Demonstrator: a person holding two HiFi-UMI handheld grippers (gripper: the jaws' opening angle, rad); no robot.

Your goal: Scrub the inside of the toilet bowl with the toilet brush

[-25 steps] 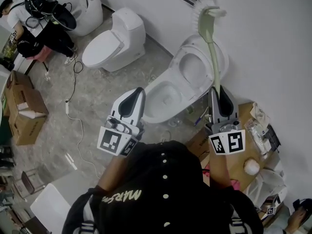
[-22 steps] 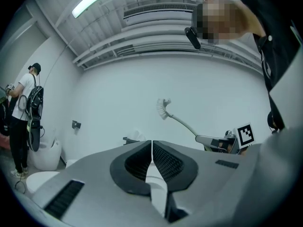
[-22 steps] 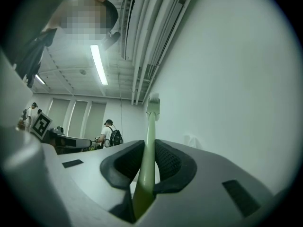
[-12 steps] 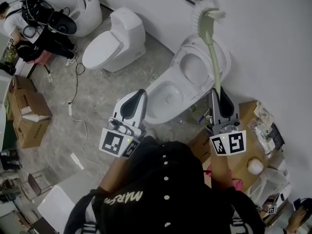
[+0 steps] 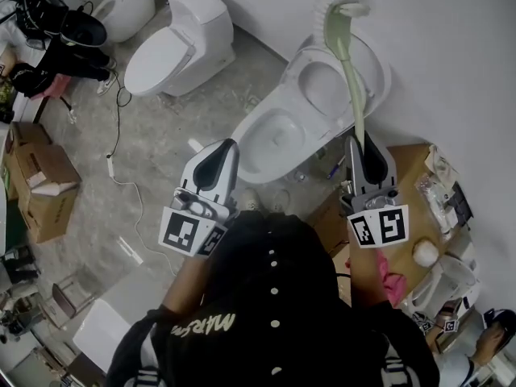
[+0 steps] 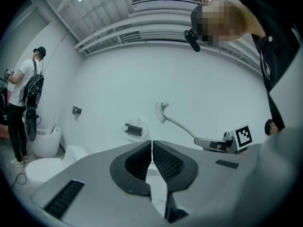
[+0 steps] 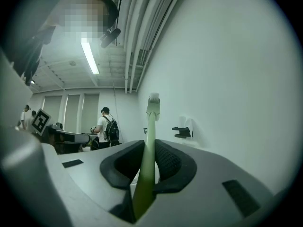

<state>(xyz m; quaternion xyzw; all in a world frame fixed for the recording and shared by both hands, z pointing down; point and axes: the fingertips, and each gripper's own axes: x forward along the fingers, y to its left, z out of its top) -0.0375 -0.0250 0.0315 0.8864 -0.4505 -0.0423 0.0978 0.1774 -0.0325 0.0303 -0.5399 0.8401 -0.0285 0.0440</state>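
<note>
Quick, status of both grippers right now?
Left gripper: closed, nothing between its jaws.
Right gripper: closed on the handle of the pale green, long-handled plastic toilet brush.

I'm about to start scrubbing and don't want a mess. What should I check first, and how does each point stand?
1. Grip: right gripper fingers closed on the handle of the pale green plastic toilet brush: ok.
2. White ceramic toilet lid up, bowl open: ok.
3. White bristle head inside the bowl: not ok, it points up by the wall.
4. Left gripper shut, empty, off the brush: ok.
5. Cleaner in the bowl: cannot tell.
</note>
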